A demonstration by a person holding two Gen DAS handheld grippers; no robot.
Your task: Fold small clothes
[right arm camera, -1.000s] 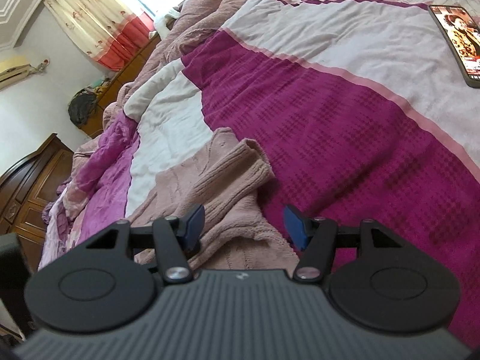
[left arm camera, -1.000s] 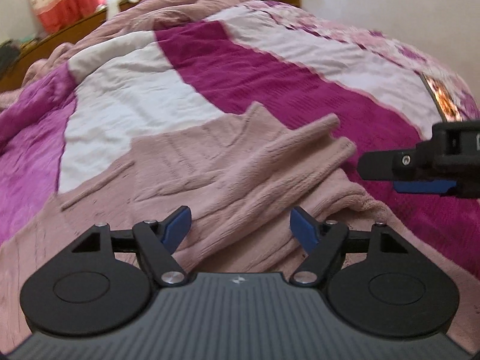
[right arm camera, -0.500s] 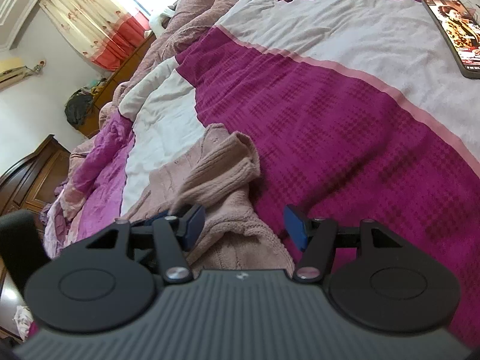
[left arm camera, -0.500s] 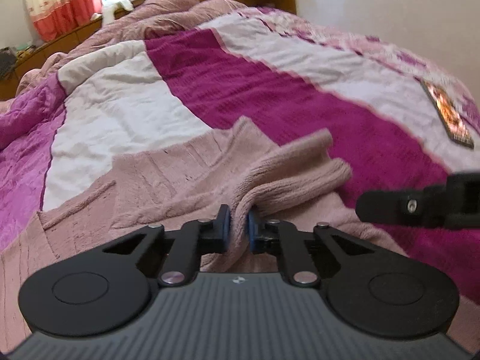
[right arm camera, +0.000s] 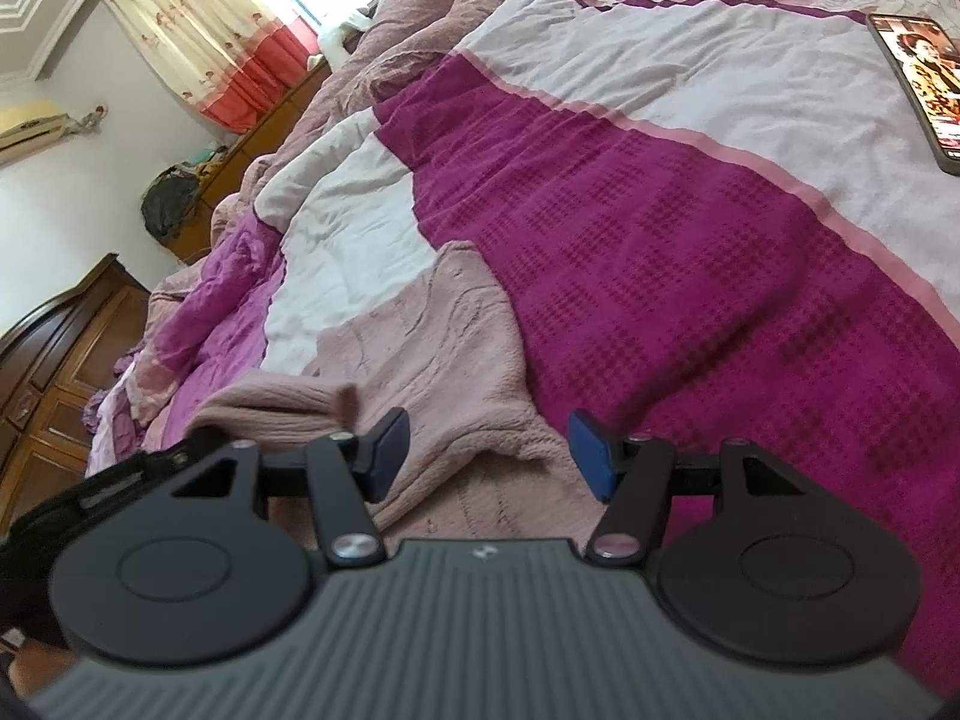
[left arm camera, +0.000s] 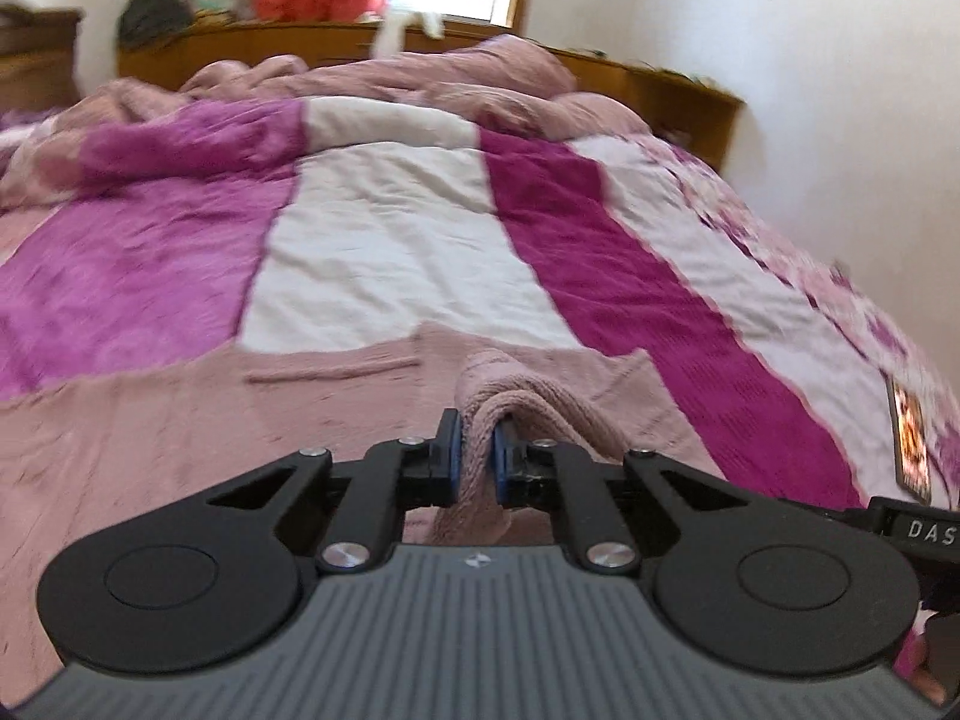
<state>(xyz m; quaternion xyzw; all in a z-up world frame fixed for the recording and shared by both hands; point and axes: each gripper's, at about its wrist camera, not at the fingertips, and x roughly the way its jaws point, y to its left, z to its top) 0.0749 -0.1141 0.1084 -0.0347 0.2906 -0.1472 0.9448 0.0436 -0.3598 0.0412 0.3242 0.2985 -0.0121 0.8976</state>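
A dusty-pink knitted sweater [left arm camera: 180,420] lies spread on the striped bed cover. My left gripper [left arm camera: 474,456] is shut on its ribbed sleeve [left arm camera: 510,387], which bulges up between the blue pads and hangs lifted off the body. In the right wrist view the same sweater [right arm camera: 432,348] lies flat, with the raised sleeve [right arm camera: 276,405] at the left beside the left gripper's black body. My right gripper [right arm camera: 486,456] hovers open just above the sweater's near fold, and nothing sits between its blue pads [right arm camera: 585,450].
The bed cover [left arm camera: 372,252] has magenta, white and floral bands. A phone [right arm camera: 921,81] with a lit screen lies on the white band at the right. A wooden headboard [left arm camera: 252,45] and crumpled pink bedding sit at the far end, and a dark wooden cabinet [right arm camera: 54,372] stands at the left.
My left gripper closed on the sweater's sleeve, then rose and swung left with it, rolling as it went. The sleeve is no longer lying across the magenta band. My right gripper stayed put.
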